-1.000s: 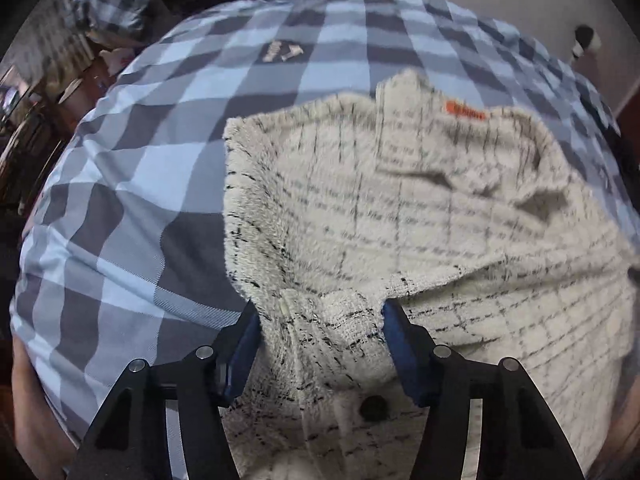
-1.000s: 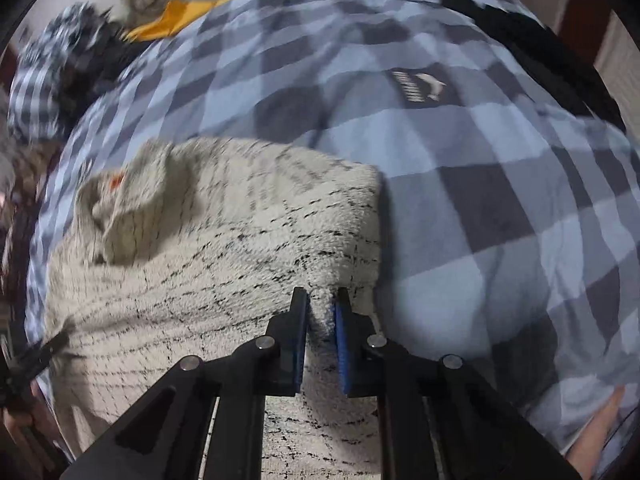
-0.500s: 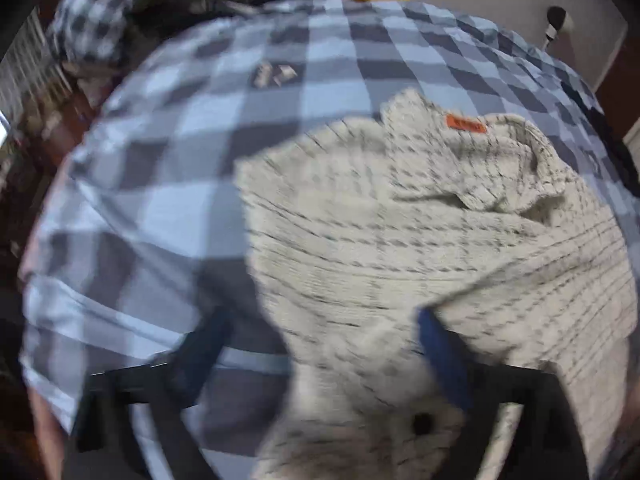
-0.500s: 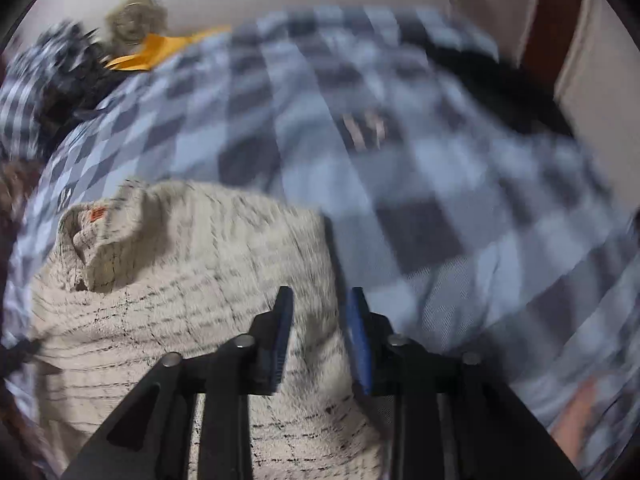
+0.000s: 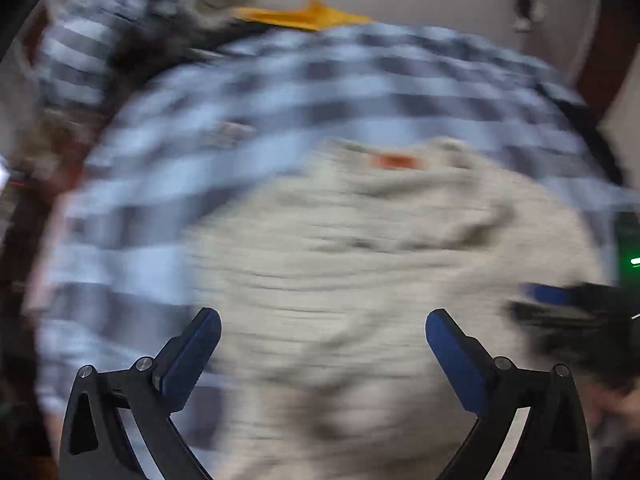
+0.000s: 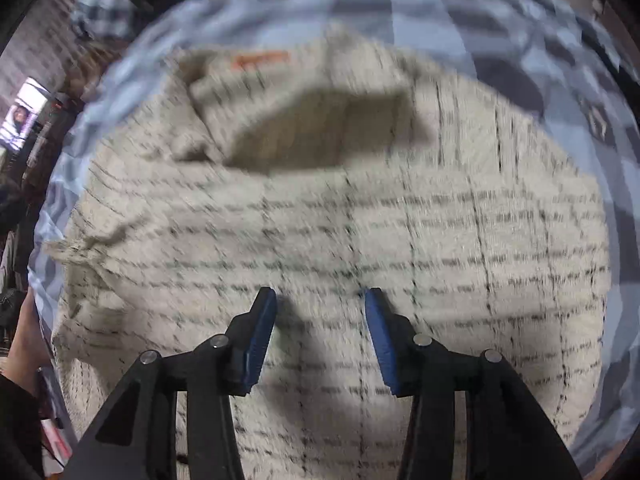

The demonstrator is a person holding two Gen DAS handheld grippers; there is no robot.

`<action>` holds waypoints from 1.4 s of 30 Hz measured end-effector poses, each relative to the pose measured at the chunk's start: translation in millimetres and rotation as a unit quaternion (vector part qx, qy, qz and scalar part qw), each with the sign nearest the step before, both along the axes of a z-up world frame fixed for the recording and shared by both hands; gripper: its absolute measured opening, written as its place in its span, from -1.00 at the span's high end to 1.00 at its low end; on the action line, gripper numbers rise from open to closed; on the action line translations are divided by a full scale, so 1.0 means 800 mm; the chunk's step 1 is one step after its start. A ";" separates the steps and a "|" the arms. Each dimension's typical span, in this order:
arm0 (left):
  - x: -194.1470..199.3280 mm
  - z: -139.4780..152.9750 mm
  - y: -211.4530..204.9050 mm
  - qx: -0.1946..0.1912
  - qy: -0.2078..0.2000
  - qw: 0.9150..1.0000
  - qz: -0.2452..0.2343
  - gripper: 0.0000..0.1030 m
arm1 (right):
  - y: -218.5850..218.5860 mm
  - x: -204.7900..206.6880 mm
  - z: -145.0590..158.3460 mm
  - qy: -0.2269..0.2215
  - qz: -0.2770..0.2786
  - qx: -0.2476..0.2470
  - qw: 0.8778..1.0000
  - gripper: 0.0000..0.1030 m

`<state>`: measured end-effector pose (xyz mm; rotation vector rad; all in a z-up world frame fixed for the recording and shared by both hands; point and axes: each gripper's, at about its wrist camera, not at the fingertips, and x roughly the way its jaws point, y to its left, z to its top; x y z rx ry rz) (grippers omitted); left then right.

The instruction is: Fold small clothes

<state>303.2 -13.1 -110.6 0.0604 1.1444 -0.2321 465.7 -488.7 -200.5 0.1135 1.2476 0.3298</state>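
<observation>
Orange label (image 6: pixel 262 58), writing blurred unreadable, on cream knitted garment (image 6: pixel 360 220).

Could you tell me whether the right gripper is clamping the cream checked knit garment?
No, the right gripper hangs opening above the cream checked knit garment, gripping nothing.

Cream black-checked garment (image 6: pixel 360 220), blue-checked cover (image 6: pixel 500 32)

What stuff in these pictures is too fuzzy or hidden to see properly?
- Left wrist view: motion blur smears the cream knitted garment with dark grid lines, so its folds are unclear.
- Writing on the small orange label: blurred in both views.
- Right wrist view: the garment's near hem is hidden behind the right gripper, whose jaws are opening.
- Left wrist view: the dark heap beyond the blue checked bedcover is too blurred to identify.
</observation>
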 end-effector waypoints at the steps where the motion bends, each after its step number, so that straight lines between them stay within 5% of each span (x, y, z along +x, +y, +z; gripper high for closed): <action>1: 0.002 -0.012 -0.012 -0.022 0.012 1.000 -0.011 -1.00 | -0.002 -0.003 0.000 0.002 0.007 0.008 1.000 0.19; 2: 0.004 -0.028 -0.025 -0.028 0.022 0.999 -0.016 -1.00 | -0.004 -0.003 -0.003 0.010 0.012 0.004 1.000 0.19; 6: 0.018 -0.107 -0.020 0.059 0.070 0.995 0.032 -1.00 | -0.027 0.000 -0.008 0.017 0.030 -0.021 0.999 0.21; 8: 0.021 -0.127 0.025 0.032 0.079 0.994 0.068 -1.00 | -0.060 0.008 -0.001 0.016 0.017 -0.047 0.999 0.24; 10: 0.016 -0.128 0.062 0.004 0.056 0.996 0.072 -1.00 | -0.110 0.016 0.002 0.008 -0.024 -0.102 0.994 0.24; 12: 0.008 -0.128 0.089 0.063 0.023 0.996 0.059 -1.00 | -0.167 0.020 0.002 0.022 -0.070 -0.096 0.993 0.25; 15: 0.001 -0.113 0.116 0.026 0.022 0.999 0.043 -1.00 | -0.237 0.006 0.007 0.023 -0.146 -0.136 0.980 0.11; 18: -0.005 -0.072 0.117 0.019 -0.014 0.999 0.047 -1.00 | -0.273 -0.016 0.036 -0.009 -0.189 -0.094 0.977 0.11; 21: -0.010 -0.026 0.101 0.015 -0.058 0.997 0.047 -1.00 | -0.242 -0.012 0.068 -0.037 -0.190 -0.032 0.981 0.11; 24: -0.006 -0.001 0.073 0.007 -0.068 0.996 0.054 -1.00 | -0.177 -0.014 0.076 -0.042 -0.132 -0.006 0.990 0.08; 30: 0.007 -0.054 0.087 0.084 0.051 0.985 0.139 -1.00 | -0.082 -0.011 0.003 0.061 -0.016 -0.037 0.997 0.08; 34: 0.004 -0.087 0.154 0.089 0.090 0.975 0.185 -1.00 | -0.107 -0.012 -0.013 0.060 -0.015 -0.029 0.998 0.08; 38: -0.003 -0.068 0.230 0.088 0.052 0.965 0.240 -1.00 | -0.162 -0.009 0.006 0.028 -0.082 0.007 0.996 0.08; 40: -0.007 -0.055 0.239 0.087 0.039 0.969 0.229 -1.00 | -0.184 -0.015 0.023 -0.002 -0.113 -0.004 0.994 0.08; 42: -0.015 -0.050 0.224 0.052 0.042 0.982 0.179 -1.00 | -0.190 -0.018 0.034 -0.025 -0.121 -0.027 0.992 0.08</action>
